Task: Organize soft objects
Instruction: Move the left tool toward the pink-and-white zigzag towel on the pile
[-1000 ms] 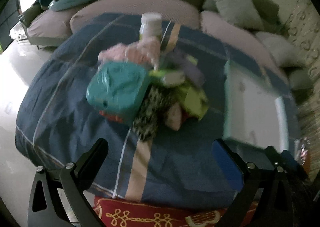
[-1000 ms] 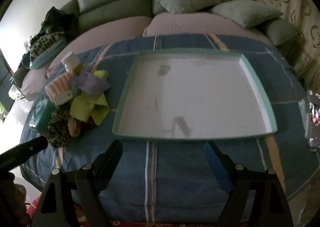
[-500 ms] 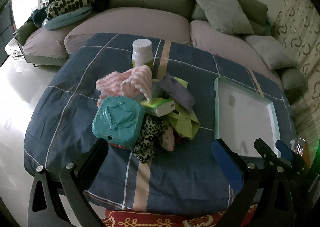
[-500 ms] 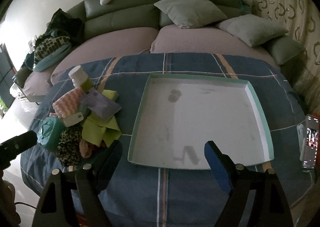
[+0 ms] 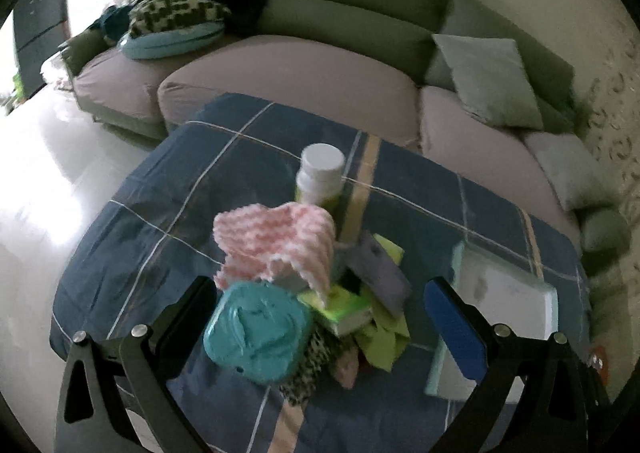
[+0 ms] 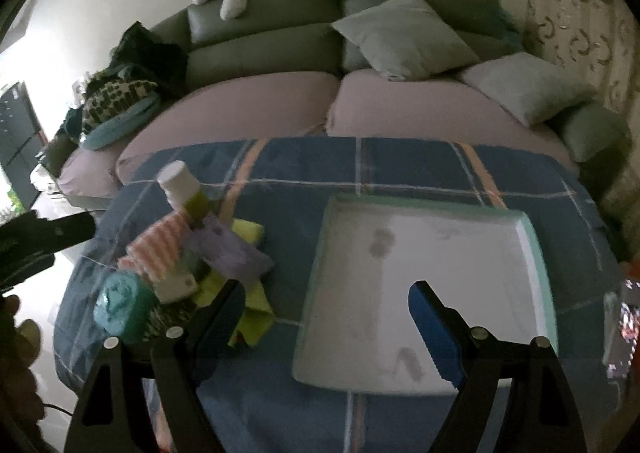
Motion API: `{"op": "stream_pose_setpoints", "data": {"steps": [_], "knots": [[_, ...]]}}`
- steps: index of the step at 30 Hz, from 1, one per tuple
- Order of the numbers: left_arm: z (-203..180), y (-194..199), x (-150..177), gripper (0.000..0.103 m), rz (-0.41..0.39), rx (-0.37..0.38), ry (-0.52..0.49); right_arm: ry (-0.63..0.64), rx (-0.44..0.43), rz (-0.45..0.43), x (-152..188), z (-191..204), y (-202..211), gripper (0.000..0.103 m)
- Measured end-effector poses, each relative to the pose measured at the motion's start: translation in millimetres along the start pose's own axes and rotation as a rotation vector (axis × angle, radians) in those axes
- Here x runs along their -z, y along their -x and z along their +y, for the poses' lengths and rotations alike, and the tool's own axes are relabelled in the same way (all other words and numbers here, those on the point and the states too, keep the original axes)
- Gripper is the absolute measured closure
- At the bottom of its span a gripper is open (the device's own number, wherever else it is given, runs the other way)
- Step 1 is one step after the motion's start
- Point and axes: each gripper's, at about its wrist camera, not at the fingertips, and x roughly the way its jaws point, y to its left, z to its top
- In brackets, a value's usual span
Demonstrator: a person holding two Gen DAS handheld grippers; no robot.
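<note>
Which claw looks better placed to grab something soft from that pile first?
Probably the left claw: it is open and frames the pile, pink cloth included. The right claw faces the tray.

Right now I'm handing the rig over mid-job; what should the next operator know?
Left gripper: open, holding nothing, above the pile.
Right gripper: open, holding nothing, over the near edge of the tray.
Pile on the blue plaid cloth, left of the tray: pink striped cloth, teal container, purple cloth, yellow-green cloth, leopard-print fabric, green box, white-capped bottle upright behind.
Done: nothing in the tray yet.
Left: pick out the soft pieces and place them, probably in the tray.
</note>
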Motion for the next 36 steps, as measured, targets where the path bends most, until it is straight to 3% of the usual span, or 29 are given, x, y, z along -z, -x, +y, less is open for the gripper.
{"op": "stream_pose_setpoints", "data": {"steps": [5, 10, 14, 16, 23, 30, 36], "knots": [[17, -21, -12, 0.0, 0.018, 0.014, 0.099, 0.01, -0.033, 0.023, -14, 15, -18, 0.017], [21, -38, -23, 0.0, 0.007, -0.054, 0.111, 0.038, -0.06, 0.037, -27, 33, -35, 0.017], [26, -50, -32, 0.0, 0.027, 0.014, 0.157, 0.053, -0.093, 0.054, -33, 47, -52, 0.017], [28, -54, -29, 0.0, 0.032, 0.007, 0.155, 0.069, -0.124, 0.071, -29, 53, -60, 0.017], [61, -62, -16, 0.0, 0.038, -0.142, 0.192, 0.081, -0.149, 0.156, -10, 64, -93, 0.017], [85, -65, -8, 0.0, 0.041, -0.154, 0.246, 0.119, -0.241, 0.173, 0, 81, -95, 0.017], [82, -75, -4, 0.0, 0.092, -0.105, 0.232, 0.137, -0.296, 0.214, 11, 95, -100, 0.017]]}}
